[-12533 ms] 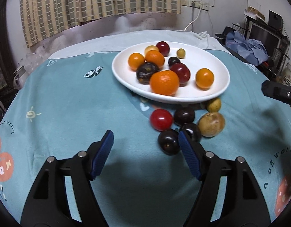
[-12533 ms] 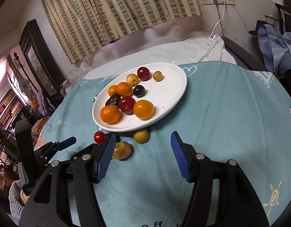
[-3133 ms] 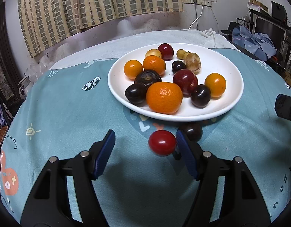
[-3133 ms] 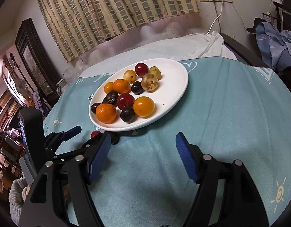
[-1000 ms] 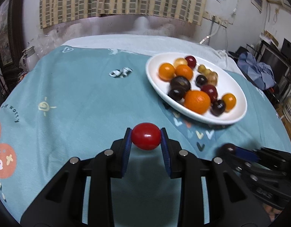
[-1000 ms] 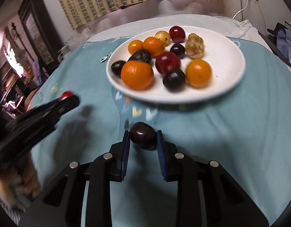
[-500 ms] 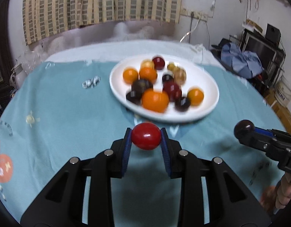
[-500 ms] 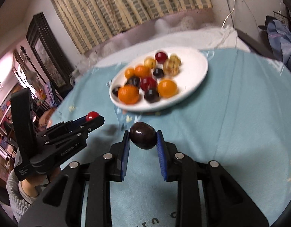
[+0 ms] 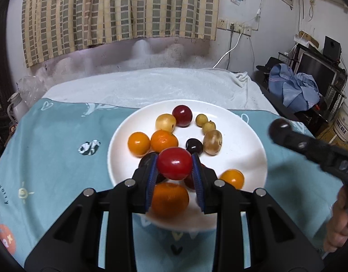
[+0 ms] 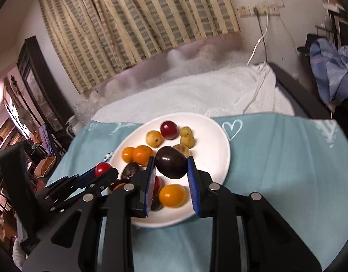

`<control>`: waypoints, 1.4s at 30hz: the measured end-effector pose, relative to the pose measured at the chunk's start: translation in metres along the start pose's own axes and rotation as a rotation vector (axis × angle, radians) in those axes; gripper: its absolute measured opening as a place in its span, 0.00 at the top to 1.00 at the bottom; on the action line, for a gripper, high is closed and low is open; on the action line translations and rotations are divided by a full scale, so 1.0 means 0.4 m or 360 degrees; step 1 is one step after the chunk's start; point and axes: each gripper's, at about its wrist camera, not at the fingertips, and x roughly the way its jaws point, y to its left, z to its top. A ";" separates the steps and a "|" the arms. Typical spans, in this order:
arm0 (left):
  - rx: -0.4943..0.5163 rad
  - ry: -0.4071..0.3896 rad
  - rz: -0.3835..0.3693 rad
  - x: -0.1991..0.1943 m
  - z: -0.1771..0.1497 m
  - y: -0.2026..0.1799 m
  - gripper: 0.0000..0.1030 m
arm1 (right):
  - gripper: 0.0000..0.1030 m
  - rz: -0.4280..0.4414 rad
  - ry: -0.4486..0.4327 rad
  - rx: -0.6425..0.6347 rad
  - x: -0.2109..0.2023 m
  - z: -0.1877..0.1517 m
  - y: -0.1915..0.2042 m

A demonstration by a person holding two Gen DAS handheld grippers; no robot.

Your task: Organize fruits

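A white plate (image 9: 248,158) (image 10: 219,142) on the teal cloth holds several oranges, red, dark and yellow fruits. My left gripper (image 9: 174,167) is shut on a red tomato (image 9: 174,163) and hangs over the plate's near half. In the right wrist view my right gripper (image 10: 170,166) is shut on a dark plum (image 10: 171,162), also above the plate. The right gripper with its plum (image 9: 278,128) shows at the plate's right rim in the left wrist view. The left gripper with the tomato (image 10: 102,168) shows at the plate's left side in the right wrist view.
A teal printed cloth (image 9: 51,158) covers the table, with a white towel (image 9: 151,86) behind the plate. A striped curtain (image 9: 119,11) hangs at the back. A person's hand (image 9: 339,224) holds the right gripper. Blue clothes (image 9: 294,88) lie at the far right.
Both grippers have moved forward and up with their fruit, from over the cloth in front of the plate to above the plate itself. Their grips are unchanged.
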 end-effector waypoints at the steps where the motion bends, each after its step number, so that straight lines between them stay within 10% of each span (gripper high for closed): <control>1: -0.0002 0.0015 -0.0001 0.019 0.002 0.001 0.70 | 0.73 -0.0007 0.0025 0.0009 0.028 0.000 -0.006; 5: -0.0005 0.0052 -0.0002 0.066 -0.004 0.004 0.69 | 0.71 -0.0033 0.0107 0.0043 0.101 -0.008 -0.032; 7: 0.0011 0.0060 0.0015 0.079 -0.009 0.002 0.51 | 0.63 -0.0041 0.0140 0.0064 0.122 -0.008 -0.046; 9: 0.0014 0.0043 0.0037 0.081 -0.013 0.004 0.45 | 0.40 -0.0035 0.0120 0.0096 0.117 -0.006 -0.054; 29: -0.0171 -0.0099 0.0177 -0.194 -0.163 0.108 0.20 | 0.40 0.0055 -0.0085 -0.0098 -0.176 -0.123 0.078; 42: -0.0180 0.0021 0.0260 -0.290 -0.381 0.075 0.04 | 0.37 -0.0259 0.0136 -0.0283 -0.168 -0.390 0.078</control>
